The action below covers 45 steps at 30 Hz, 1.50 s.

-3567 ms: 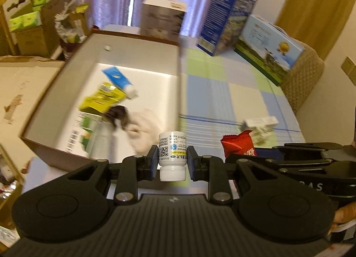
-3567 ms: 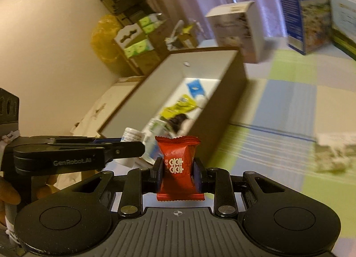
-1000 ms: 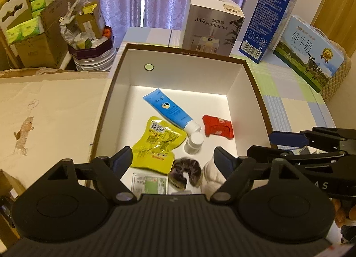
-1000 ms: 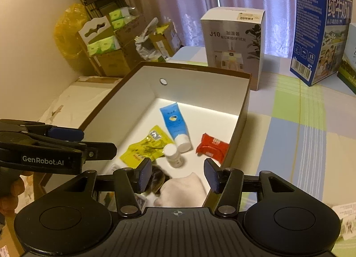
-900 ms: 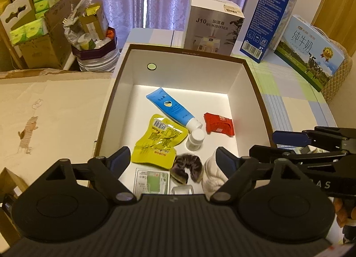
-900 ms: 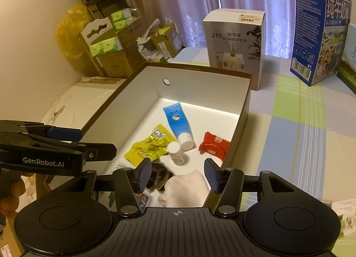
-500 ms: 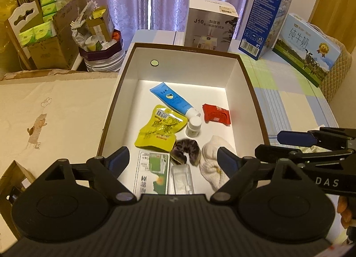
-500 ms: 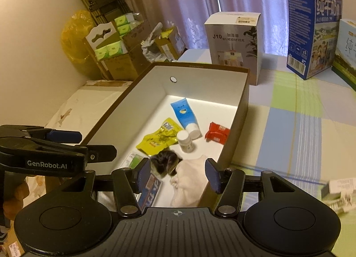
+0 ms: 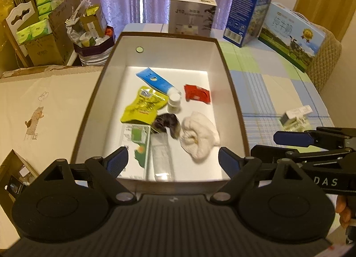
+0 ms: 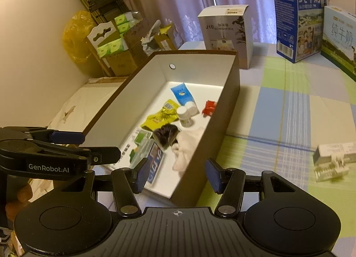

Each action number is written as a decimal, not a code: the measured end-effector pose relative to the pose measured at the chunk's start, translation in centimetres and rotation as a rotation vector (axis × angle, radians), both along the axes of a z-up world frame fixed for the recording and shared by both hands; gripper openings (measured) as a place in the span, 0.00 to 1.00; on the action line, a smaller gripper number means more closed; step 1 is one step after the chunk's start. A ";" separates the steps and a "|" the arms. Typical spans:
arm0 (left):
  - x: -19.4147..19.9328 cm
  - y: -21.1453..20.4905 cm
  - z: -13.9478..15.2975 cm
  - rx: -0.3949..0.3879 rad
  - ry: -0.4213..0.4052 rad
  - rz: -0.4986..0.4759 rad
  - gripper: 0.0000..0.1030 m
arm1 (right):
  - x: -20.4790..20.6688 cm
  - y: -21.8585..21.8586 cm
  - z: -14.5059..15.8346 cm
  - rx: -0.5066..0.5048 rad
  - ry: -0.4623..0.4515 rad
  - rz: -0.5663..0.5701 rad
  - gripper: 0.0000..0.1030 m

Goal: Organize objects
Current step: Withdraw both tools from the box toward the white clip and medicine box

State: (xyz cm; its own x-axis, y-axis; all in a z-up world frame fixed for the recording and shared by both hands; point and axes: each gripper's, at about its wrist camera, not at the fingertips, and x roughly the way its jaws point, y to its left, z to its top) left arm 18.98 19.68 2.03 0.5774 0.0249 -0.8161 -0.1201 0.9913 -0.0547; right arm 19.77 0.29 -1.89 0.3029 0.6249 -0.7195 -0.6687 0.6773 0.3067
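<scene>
A brown box with a white inside (image 9: pixel 231 83) (image 10: pixel 231 88) stands on the checked table. In it lie a white pill bottle (image 9: pixel 174 101) (image 10: pixel 185 117), a red snack packet (image 9: pixel 197 94) (image 10: pixel 209 107), a blue tube (image 9: pixel 153 79), a yellow pouch (image 9: pixel 143 107), a dark hair tie (image 9: pixel 165 123), a white cloth (image 9: pixel 199 138) and a green-white carton (image 9: pixel 136 143). My left gripper (image 9: pixel 173 161) is open and empty above the box's near end. My right gripper (image 10: pixel 176 174) is open and empty over the box's near right corner.
A small white packet (image 9: pixel 296 117) (image 10: pixel 333 155) lies on the cloth right of the box. A humidifier box (image 9: pixel 192 12) and two milk cartons (image 9: pixel 251 5) stand behind. Cardboard boxes and clutter (image 9: pixel 44 34) fill the left side.
The bottle and red packet, held 3.6 s ago, now lie in the box. Both grippers are open and have drawn back and up from the box over the last second.
</scene>
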 end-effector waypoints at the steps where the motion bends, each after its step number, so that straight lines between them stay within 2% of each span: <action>1: -0.3 -0.3 0.0 0.001 0.002 -0.002 0.84 | -0.3 -0.4 0.0 0.001 0.002 -0.001 0.51; 13: -2.8 -4.8 -0.6 0.002 0.033 -0.008 0.84 | -1.7 -5.2 -0.5 0.004 0.046 -0.003 0.51; 24: -3.9 -10.6 -2.0 -0.015 0.087 -0.044 0.84 | -1.5 -12.0 -1.8 -0.041 0.110 -0.046 0.51; 37: -1.9 -18.7 -2.8 -0.031 0.090 -0.141 0.84 | 0.5 -21.1 -2.4 -0.074 0.141 -0.183 0.51; 45: 0.1 -23.0 -3.7 -0.045 0.061 -0.239 0.84 | 1.6 -25.5 -2.6 -0.074 0.147 -0.271 0.51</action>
